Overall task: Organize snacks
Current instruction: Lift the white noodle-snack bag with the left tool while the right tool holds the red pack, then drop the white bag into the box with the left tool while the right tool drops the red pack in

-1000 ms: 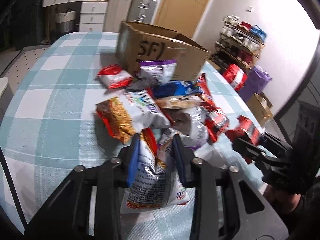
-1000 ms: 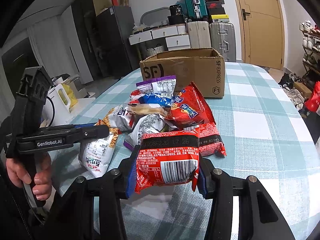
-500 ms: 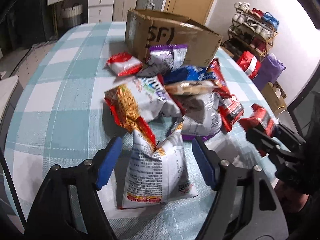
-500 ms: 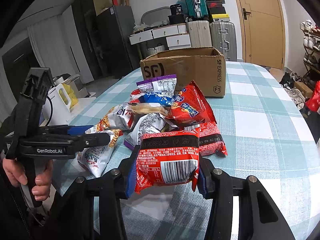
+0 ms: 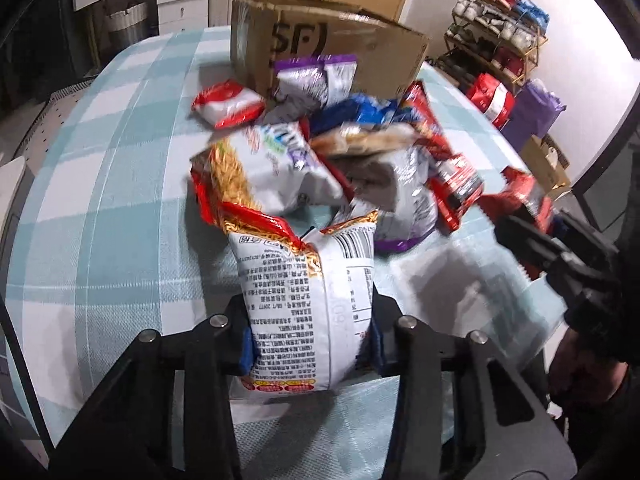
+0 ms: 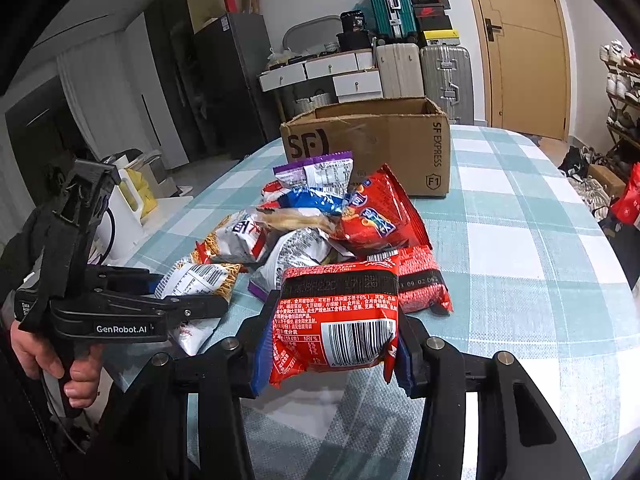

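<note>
Getting both packets into the cardboard box (image 6: pixel 368 144) at twelve o'clock looks like the step in hand, and it should go best if each packet is lifted clear of the heap before it travels. The box stands open-topped at the far side of the checked surface (image 6: pixel 520 240), with the loose snack pile (image 6: pixel 320 220) lying between it and the two tools, so a low carry would drag through those bags.

The left gripper (image 5: pixel 312 344) has its jaws drawn in close on the lower part of a white noodle bag (image 5: pixel 308 300); they have just been closing, and the blue pads press into the bag from nine and three o'clock. The bag is crumpled and soft, so I judge it may slump or slide out if swung quickly. Its red-and-gold top edge points toward the pile at twelve o'clock and sits just beside the nearest pile bag.

The right gripper (image 6: pixel 328 344) has its jaws narrowed on a red packet (image 6: pixel 336 320) with the barcode facing the camera, held off the surface near six o'clock. That grip looks firm and square. In the left wrist view it appears at three o'clock with the red packet. A person's hand (image 6: pixel 52 360) holds the left tool's handle at eight o'clock.
</note>
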{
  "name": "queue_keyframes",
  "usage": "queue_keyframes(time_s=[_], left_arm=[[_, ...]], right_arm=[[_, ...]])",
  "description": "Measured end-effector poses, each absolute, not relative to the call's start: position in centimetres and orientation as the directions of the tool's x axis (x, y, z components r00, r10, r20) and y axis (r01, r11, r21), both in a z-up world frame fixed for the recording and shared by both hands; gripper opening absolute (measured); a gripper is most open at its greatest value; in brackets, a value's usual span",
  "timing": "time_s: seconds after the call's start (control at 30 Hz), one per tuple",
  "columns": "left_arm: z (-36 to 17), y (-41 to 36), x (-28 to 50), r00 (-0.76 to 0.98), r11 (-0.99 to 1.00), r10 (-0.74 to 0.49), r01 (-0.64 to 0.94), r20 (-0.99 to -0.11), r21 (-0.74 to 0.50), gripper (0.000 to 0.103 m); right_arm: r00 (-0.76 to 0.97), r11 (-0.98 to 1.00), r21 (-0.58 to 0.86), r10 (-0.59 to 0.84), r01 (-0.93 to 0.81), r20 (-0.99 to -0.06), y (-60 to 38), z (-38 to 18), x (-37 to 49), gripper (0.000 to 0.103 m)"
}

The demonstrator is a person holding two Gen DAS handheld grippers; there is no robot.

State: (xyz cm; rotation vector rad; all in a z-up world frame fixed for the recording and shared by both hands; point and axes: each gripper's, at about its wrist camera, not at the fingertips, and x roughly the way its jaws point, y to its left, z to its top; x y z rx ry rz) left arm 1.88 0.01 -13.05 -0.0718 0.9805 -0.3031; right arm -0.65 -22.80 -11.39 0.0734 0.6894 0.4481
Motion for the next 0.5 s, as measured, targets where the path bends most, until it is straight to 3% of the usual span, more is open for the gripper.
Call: queue_keyframes(time_s=[0.5], left_arm=[[-4.7, 0.6, 5.0, 0.612, 0.941, -0.333, 0.265, -0.717, -0.21, 0.038]], right_arm=[[0.668, 0.865, 0.234, 0.494, -0.444, -0.556, -22.5, -7.5, 2.1, 0.048]])
